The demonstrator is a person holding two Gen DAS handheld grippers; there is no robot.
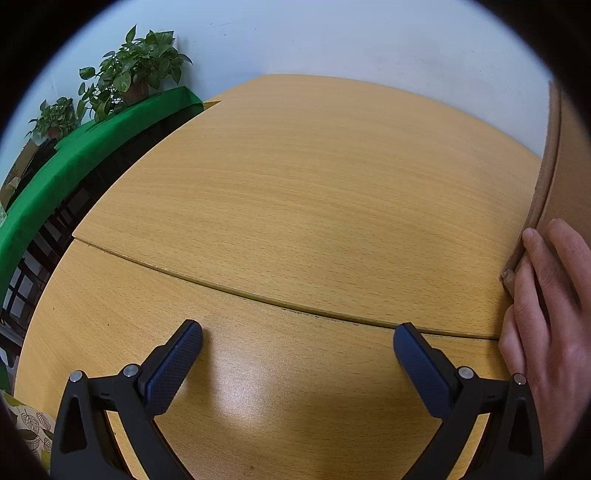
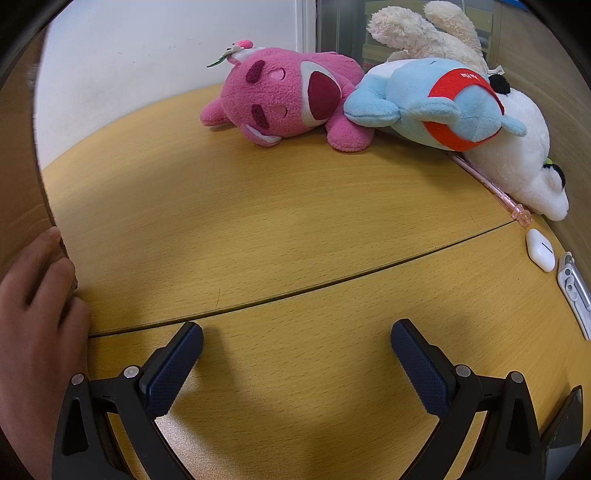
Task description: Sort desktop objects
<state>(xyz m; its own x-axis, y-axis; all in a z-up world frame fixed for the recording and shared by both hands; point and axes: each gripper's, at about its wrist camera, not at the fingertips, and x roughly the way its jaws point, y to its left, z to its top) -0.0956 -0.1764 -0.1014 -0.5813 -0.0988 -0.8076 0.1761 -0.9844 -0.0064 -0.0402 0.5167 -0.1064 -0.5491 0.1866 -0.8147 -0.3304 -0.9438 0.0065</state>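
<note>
Both grippers, left (image 1: 297, 341) and right (image 2: 297, 340), are held wide-jawed and empty above the table (image 2: 295, 229) (toys (image 2: 284, 92) untouched) while a hand (image 1: 546, 295) steadies the box (image 1: 565, 155), probably for filling.

A light wood-grain worktop (image 2: 295, 221), crossed by a curved seam between two panels, was shown in both wrist views. At its far right corner a pink plush toy (image 2: 284, 99), a blue plush toy (image 2: 424, 107) and a white plush toy (image 2: 524, 162) were laid close together, with a cream plush toy (image 2: 424, 33) seen behind them. Nearer along the right edge, a pink pen (image 2: 491, 184), a small white case (image 2: 540, 250) and a white clip-like item (image 2: 574, 288) were laid, while a cardboard box (image 1: 550, 177) was stood on the worktop between the two views.
</note>
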